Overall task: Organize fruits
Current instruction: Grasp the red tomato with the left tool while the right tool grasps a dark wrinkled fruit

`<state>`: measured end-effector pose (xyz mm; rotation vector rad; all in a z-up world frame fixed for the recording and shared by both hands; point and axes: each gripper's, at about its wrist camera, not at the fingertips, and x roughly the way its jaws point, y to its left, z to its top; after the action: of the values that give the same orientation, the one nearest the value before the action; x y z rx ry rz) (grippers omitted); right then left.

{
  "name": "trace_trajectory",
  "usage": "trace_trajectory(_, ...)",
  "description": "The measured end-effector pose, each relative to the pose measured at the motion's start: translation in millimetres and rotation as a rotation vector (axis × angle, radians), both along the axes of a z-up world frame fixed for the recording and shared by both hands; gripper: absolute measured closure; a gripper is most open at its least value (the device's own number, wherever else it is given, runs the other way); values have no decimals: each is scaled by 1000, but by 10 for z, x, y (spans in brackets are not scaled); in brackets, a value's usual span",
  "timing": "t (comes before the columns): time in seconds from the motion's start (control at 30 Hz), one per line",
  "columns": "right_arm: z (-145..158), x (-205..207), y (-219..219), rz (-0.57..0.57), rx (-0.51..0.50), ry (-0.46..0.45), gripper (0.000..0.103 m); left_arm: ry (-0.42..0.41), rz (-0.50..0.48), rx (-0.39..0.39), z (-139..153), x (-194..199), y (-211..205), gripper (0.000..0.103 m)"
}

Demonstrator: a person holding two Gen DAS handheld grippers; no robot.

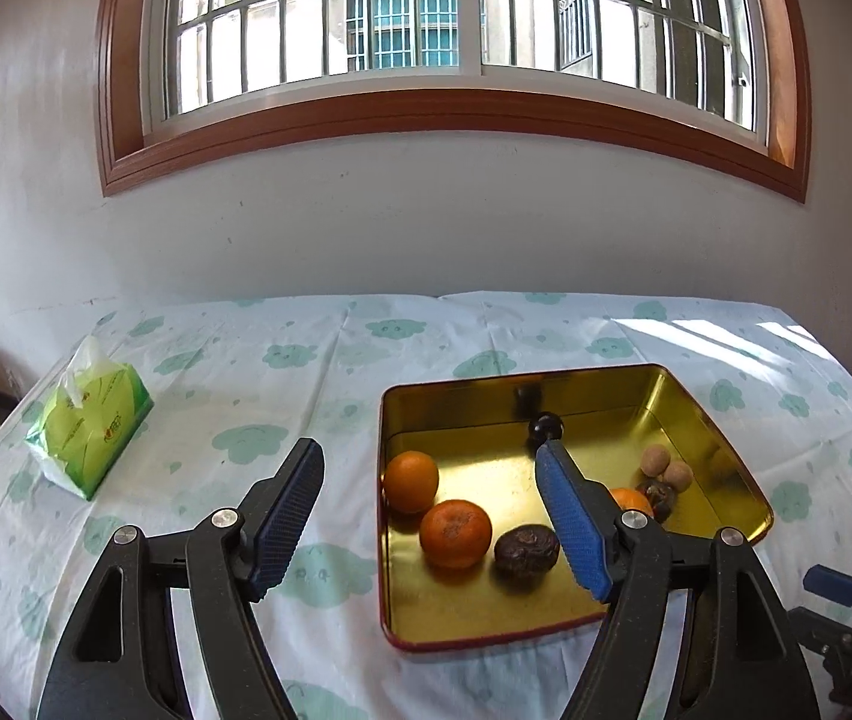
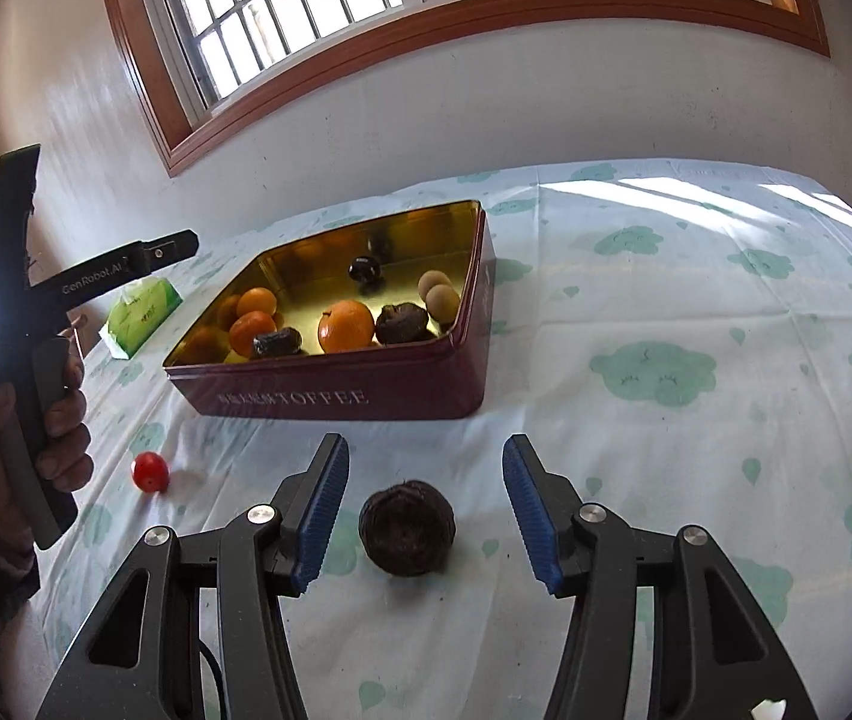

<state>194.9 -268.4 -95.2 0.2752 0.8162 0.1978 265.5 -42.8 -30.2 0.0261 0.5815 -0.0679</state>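
Observation:
A red tin with a gold inside holds oranges, dark wrinkled fruits and two small brown round fruits. My left gripper is open and empty above the tin's near left part. In the right wrist view the tin stands ahead. A dark wrinkled round fruit lies on the cloth between the fingers of my open right gripper; the fingers stand apart from it. A small red tomato lies on the cloth at the left.
A green tissue pack lies at the table's left. The table has a white cloth with green clouds. A wall and a barred window are behind. The person's hand holds the left gripper's handle.

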Motion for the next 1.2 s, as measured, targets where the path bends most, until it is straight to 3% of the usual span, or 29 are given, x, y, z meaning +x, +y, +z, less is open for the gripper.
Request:
trace_trajectory(0.2,-34,40,98,22,-39,46,44,67,46,-40,-251,-375,324,28)
trace_trajectory(0.4,-113,87,203,37,-93,103,44,164,60,-105,-544,-581,587,28)
trace_trajectory(0.53,-136,108,265,42,-124,121,66,165,24,-102,-609,-712,532,28)
trace_trajectory(0.63,-129,84,312,30,-130,123,68,175,-6,-63,-657,-751,412,28)
trace_trajectory(0.7,-119,52,306,6,-77,124,68,187,-4,-27,-706,-747,337,28)
trace_trajectory(0.83,-61,-34,367,-49,-48,92,68,205,3,-32,-730,-719,288,28)
trace_trajectory(0.87,-58,-39,377,-60,-34,89,68,218,7,-35,-741,-702,276,30)
trace_trajectory(0.93,-65,-38,401,-78,-21,88,68,257,-8,-45,-797,-657,253,47)
trace_trajectory(0.97,-63,-37,423,-81,-31,85,68,282,-29,-49,-835,-633,228,70)
trace_trajectory(1.1,-69,-23,475,-73,-59,85,68,293,-23,7,-877,-633,132,72)
trace_trajectory(1.2,-78,-23,446,-86,-55,89,68,287,-18,-20,-867,-666,130,72)
